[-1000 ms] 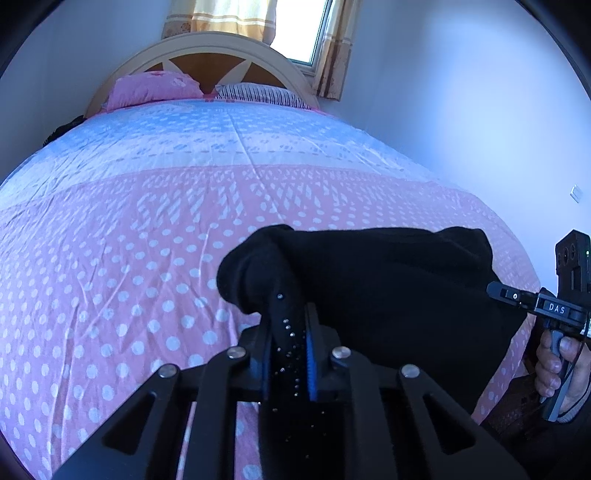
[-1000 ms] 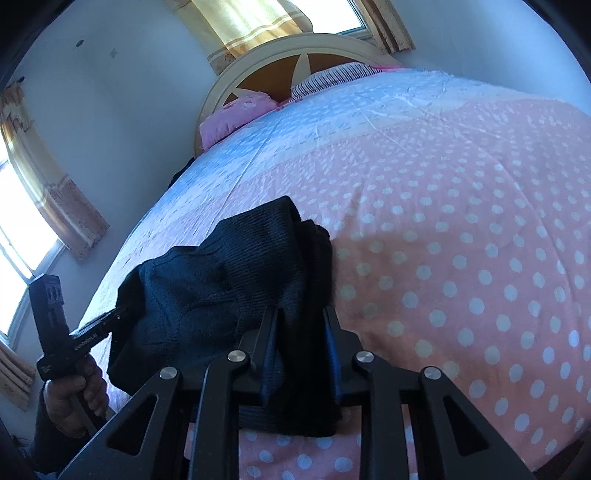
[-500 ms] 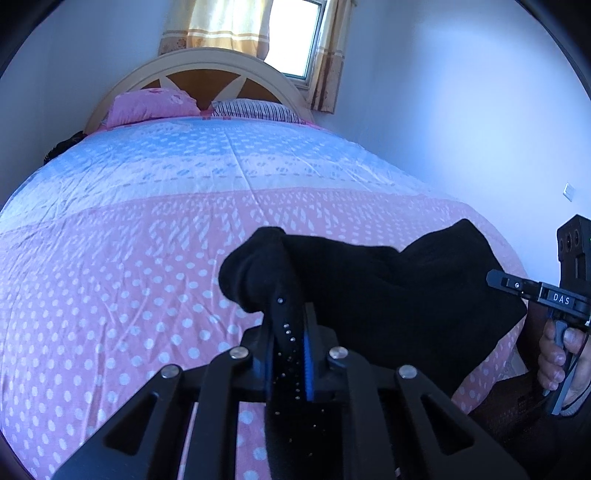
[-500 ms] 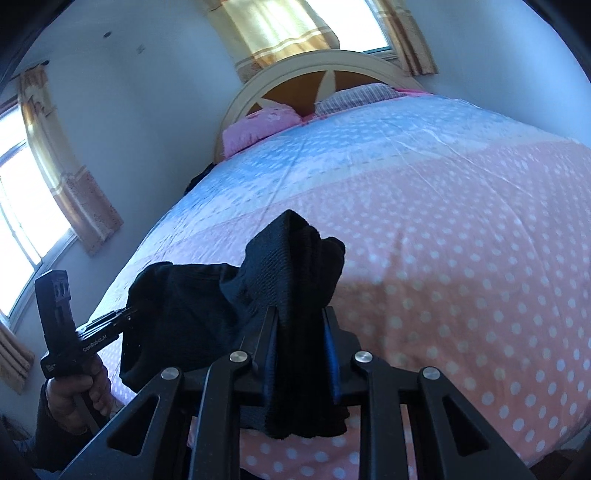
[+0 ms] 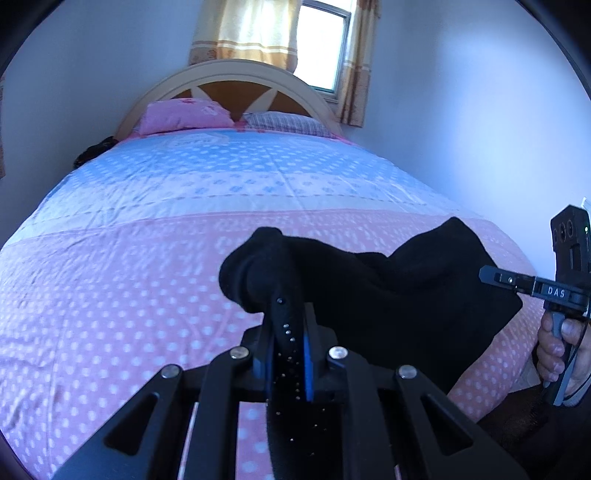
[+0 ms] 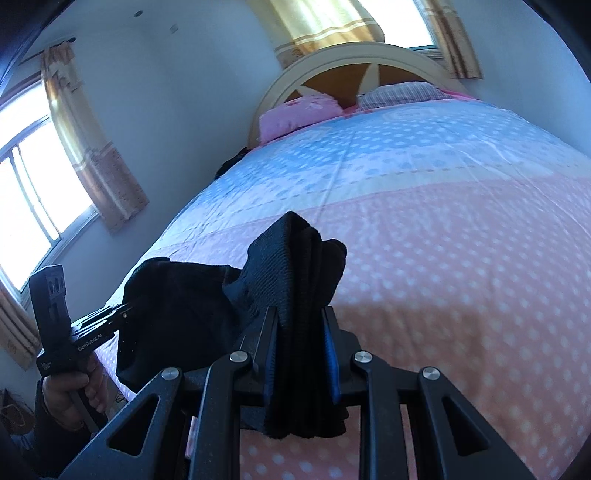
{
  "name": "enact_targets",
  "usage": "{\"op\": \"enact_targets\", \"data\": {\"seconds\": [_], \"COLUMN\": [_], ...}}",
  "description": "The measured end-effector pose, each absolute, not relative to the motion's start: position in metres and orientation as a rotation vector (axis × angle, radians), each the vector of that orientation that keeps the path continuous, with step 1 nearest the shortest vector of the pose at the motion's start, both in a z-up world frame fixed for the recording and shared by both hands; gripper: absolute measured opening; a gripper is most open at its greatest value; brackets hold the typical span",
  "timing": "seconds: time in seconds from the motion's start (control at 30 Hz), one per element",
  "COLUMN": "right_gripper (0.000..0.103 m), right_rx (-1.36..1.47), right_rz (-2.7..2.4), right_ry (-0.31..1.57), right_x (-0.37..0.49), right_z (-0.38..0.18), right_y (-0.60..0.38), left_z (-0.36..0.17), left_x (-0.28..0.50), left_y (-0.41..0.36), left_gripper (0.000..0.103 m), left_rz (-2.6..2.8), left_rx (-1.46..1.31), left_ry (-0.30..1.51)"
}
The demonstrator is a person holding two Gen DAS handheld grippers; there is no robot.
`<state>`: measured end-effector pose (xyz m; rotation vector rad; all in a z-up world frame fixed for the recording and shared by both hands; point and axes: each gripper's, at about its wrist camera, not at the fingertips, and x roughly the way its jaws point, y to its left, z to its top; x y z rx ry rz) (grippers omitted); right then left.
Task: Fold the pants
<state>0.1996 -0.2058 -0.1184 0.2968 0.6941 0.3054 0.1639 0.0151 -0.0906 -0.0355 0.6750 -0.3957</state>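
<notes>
Both grippers, left gripper (image 5: pixel 286 332) and right gripper (image 6: pixel 299 332), have jaws clamped on the black knit pants (image 5: pixel 399 295), lifted above the pink dotted bedspread (image 5: pixel 110 295). Next, probably (a guess): lower and spread them flat.

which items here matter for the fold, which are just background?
In play:
black pants, held up over the bed
left tool, shut on the pants
right tool, shut on the pants
bedspread, the folding surface

Background:
pink pillow
checked pillow
headboard
curtains
dark item by bed's far left edge
</notes>
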Motion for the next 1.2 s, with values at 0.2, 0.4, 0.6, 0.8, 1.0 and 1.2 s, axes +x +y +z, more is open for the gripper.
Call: {"op": "enact_targets", "data": {"seconds": [0.2,0.4,0.6,0.8,1.0,1.2], "right_gripper": [0.022,0.022,0.022,0.022,0.022,0.022], "right_rx": [0.280,0.256,0.230,0.218,0.209,0.207], "right_rz": [0.364,0.425,0.488,0.527,0.545,0.552], "right_ry": [0.709,0.718,0.734,0.748,0.769,0.784], "right_x": [0.231,0.261,0.286,0.305,0.322,0.336], "right_z": [-0.119,-0.117,-0.117,-0.121,-0.128,-0.134], "right_y": [-0.176,-0.139,-0.100,-0.069,-0.047,-0.032], "left_z": [-0.091,-0.090,-0.091,-0.096,-0.103,-0.110], "left_x": [0.168,0.173,0.173,0.175,0.178,0.179], "left_y": [0.046,0.080,0.110,0.138,0.158,0.173], "left_gripper": [0.012,0.012,0.012,0.012,0.012,0.012], "left_rz": [-0.332,-0.269,-0.212,-0.162,-0.134,-0.113], "left_rx": [-0.031,-0.039,-0.037,-0.050,-0.079,-0.102], "left_ry": [0.675,0.670,0.667,0.669,0.678,0.685]}}
